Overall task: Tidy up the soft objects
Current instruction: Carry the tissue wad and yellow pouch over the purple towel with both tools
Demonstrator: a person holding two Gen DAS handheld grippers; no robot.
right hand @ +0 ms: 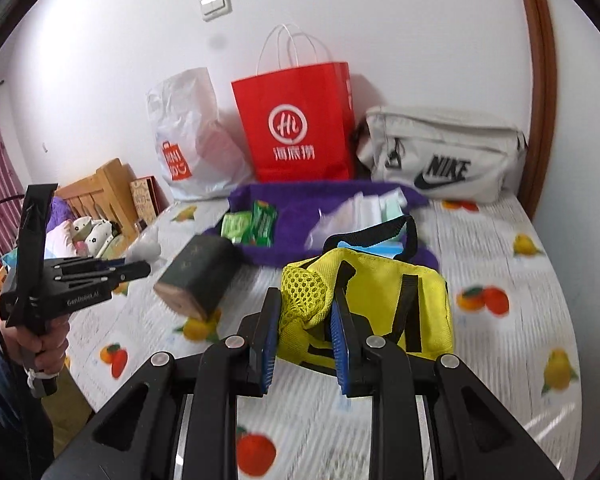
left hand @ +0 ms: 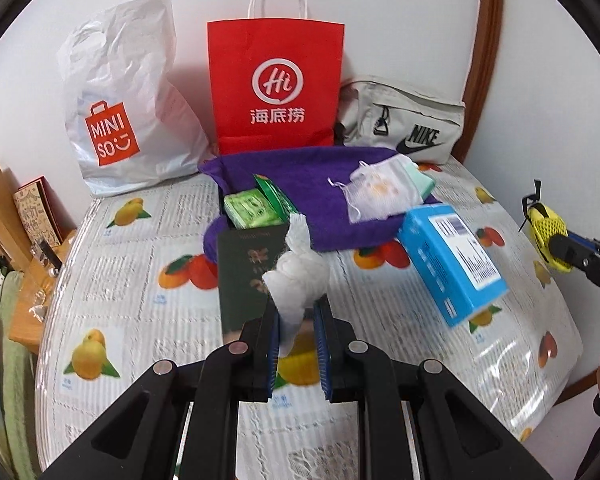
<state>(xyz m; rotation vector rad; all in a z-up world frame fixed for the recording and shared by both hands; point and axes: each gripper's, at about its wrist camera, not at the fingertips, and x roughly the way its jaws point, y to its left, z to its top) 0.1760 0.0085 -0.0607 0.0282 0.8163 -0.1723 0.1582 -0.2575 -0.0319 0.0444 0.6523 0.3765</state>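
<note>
**Left gripper** (left hand: 298,316): jaws closed to a narrow gap on a white mesh pouch (left hand: 298,276). The pouch stands up between the pads, lifted above the table (left hand: 132,280), in front of a dark green book (left hand: 240,276).

**Right gripper** (right hand: 306,320): jaws pinched on the mesh corner of a yellow bag (right hand: 380,300). The bag's body hangs ahead of the fingers, just over the table; its black handle arches above it.

**Purple bag** (left hand: 300,168): lies open at mid-table. Inside: green packets (left hand: 252,210). On its flap: a white drawstring pouch (left hand: 384,192) over something mint green.

**Blue box** (left hand: 454,260): tilted, near the purple bag's right edge.

**Back row, against the wall:** white Miniso bag (left hand: 128,100), red paper bag (left hand: 276,80), grey Nike bag (left hand: 404,120).

**Step in hand (judged):** both soft items are held and appear to be on their way to a container, probably the purple bag.

**Handling notes:**
- Mesh is limp and slips; hold a firm pinch until each item is over the opening.
- Lower one item at a time, so the grippers do not cross.
- Carry the yellow bag high enough to clear the blue box and book.
- Release only when the item rests inside, else the handle may catch on the rim.
</note>
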